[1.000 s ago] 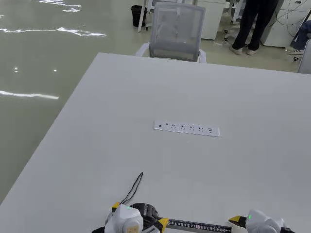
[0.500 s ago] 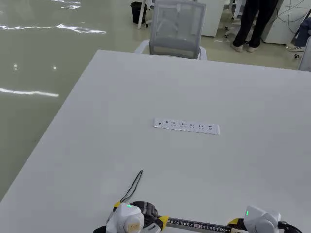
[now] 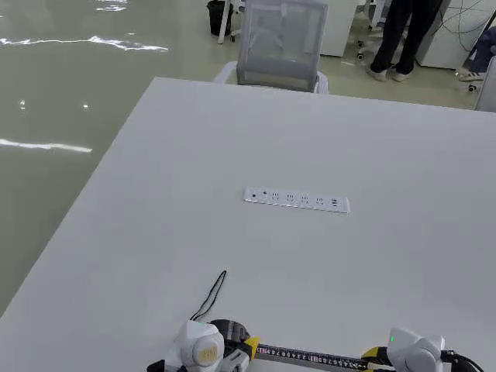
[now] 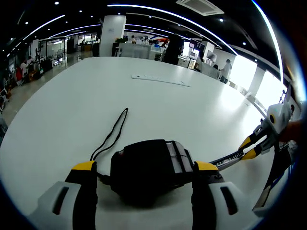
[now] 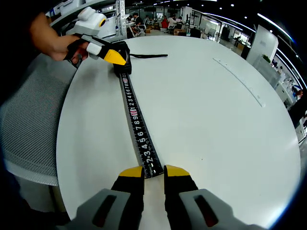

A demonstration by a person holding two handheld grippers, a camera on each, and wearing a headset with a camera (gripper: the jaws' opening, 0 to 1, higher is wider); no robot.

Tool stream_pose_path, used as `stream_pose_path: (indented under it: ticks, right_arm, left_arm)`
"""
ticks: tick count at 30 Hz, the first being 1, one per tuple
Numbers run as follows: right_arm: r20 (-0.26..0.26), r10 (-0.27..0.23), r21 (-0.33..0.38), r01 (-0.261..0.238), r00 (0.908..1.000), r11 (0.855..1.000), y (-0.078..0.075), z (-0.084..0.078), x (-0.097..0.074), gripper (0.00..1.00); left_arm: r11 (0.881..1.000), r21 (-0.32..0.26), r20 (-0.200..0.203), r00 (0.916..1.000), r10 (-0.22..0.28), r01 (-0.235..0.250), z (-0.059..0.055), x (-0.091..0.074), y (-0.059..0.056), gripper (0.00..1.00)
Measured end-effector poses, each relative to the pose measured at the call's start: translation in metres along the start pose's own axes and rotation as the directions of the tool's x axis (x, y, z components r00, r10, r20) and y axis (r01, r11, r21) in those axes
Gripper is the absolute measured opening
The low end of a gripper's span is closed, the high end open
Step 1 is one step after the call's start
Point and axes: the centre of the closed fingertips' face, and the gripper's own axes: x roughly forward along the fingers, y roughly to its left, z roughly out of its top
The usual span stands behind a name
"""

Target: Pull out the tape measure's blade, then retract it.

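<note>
The black tape measure case point(image 4: 149, 163) sits on the white table, and my left gripper point(image 4: 145, 167) is shut on it with a yellow-tipped jaw on either side. Its black wrist strap point(image 4: 111, 135) trails across the tabletop. The dark numbered blade point(image 5: 136, 117) is drawn out flat along the table from the case point(image 5: 123, 64) to my right gripper point(image 5: 153, 171), which is shut on the blade's end. In the head view the left gripper point(image 3: 225, 350), the case point(image 3: 231, 332), the blade point(image 3: 310, 358) and the right gripper point(image 3: 380, 359) line up along the table's near edge.
A white power strip point(image 3: 296, 200) lies flush in the middle of the table point(image 3: 325, 132). A grey mesh chair point(image 3: 280, 43) stands at the far edge. A person point(image 3: 403, 35) stands beyond it on the right. The table's left edge drops to a shiny floor.
Both grippers keep their holds, and the length of blade between them looks about the same. The head camera has tilted a little, so the table sits slightly higher in the picture.
</note>
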Motion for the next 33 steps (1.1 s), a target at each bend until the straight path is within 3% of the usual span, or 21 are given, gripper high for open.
stream_pose_path:
  ticks: [3,5,6,15,21,23,25,27,28,33]
  right_arm:
    - [-0.002,-0.002,-0.001,0.002,1.0000,1.000,0.000,0.000,0.000,0.14]
    - [-0.002,-0.002,0.003,0.002,1.0000,1.000,0.000,-0.001,0.001,0.14]
    - [-0.002,-0.002,0.003,0.002,1.0000,1.000,0.000,0.000,0.000,0.14]
    - [-0.009,0.001,0.002,-0.001,1.0000,1.000,-0.001,-0.001,0.001,0.14]
    - [-0.025,0.007,-0.005,-0.008,0.9996,1.000,-0.001,-0.001,0.001,0.13]
    - [-0.032,0.008,-0.006,-0.008,0.9995,1.000,-0.001,-0.002,0.002,0.13]
    - [-0.036,0.007,-0.009,-0.007,0.9993,1.000,-0.001,-0.003,0.002,0.13]
    - [-0.037,0.005,-0.006,-0.006,0.9993,1.000,0.000,-0.001,0.001,0.13]
    - [-0.037,0.005,-0.005,-0.006,0.9993,1.000,0.000,-0.002,0.001,0.13]
    - [-0.042,0.005,-0.007,-0.005,0.9991,1.000,0.001,-0.002,0.000,0.13]
  left_arm:
    - [1.000,-0.004,-0.001,1.0000,-0.002,0.002,-0.001,-0.001,-0.001,0.75]
    - [1.000,0.017,-0.010,0.9996,-0.026,0.026,-0.001,-0.001,-0.008,0.68]
    - [1.000,0.004,-0.030,0.9995,-0.005,0.005,-0.003,-0.001,-0.007,0.65]
    - [1.000,0.019,-0.028,0.9996,-0.002,0.002,-0.002,0.002,-0.006,0.63]
    - [1.000,-0.009,-0.047,0.9985,-0.028,0.028,-0.001,0.000,-0.005,0.65]
    - [0.997,-0.048,-0.030,0.9978,-0.059,0.058,0.002,-0.002,-0.014,0.68]
    - [0.998,-0.058,-0.028,0.9990,-0.035,0.034,0.004,-0.001,-0.012,0.73]
    - [0.998,-0.042,-0.041,0.9985,0.036,-0.038,0.003,-0.003,0.006,0.64]
    - [0.999,-0.049,-0.032,0.9993,-0.017,0.016,0.005,-0.002,-0.005,0.64]
    - [0.999,-0.034,-0.036,0.9994,-0.004,0.003,0.003,-0.004,-0.006,0.62]
